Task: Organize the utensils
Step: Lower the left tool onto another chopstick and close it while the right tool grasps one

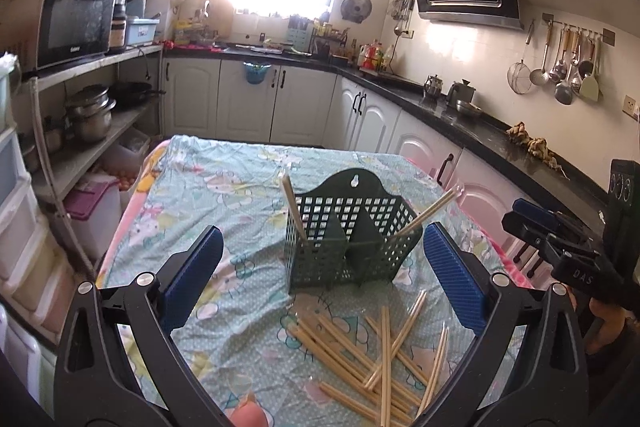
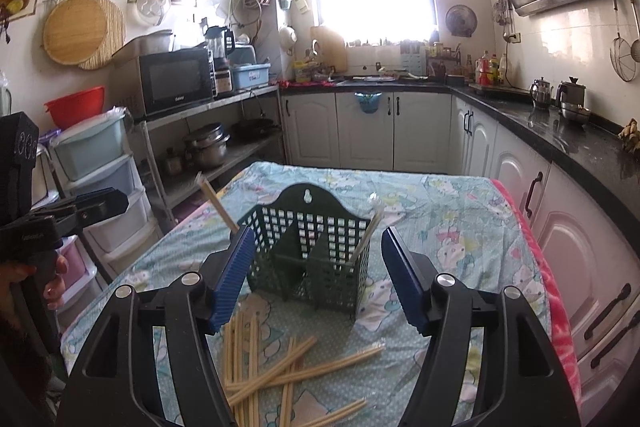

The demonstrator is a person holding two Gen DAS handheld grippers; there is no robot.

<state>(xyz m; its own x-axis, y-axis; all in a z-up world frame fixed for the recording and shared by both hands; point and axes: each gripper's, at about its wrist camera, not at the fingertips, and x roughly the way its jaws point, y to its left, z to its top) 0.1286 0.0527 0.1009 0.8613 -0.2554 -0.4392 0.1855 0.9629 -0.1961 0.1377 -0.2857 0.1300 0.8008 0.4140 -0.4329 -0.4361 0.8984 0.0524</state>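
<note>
Left wrist view: green basket stands on the cloth, loose chopsticks just before it. Both left gripper and right gripper gape empty; ideally, single out one stick at mid-length.

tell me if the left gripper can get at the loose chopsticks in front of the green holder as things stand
Probably yes. The left gripper is open and empty, and the loose chopsticks lie uncovered on the tablecloth just below it, nearer than the green holder.
</note>
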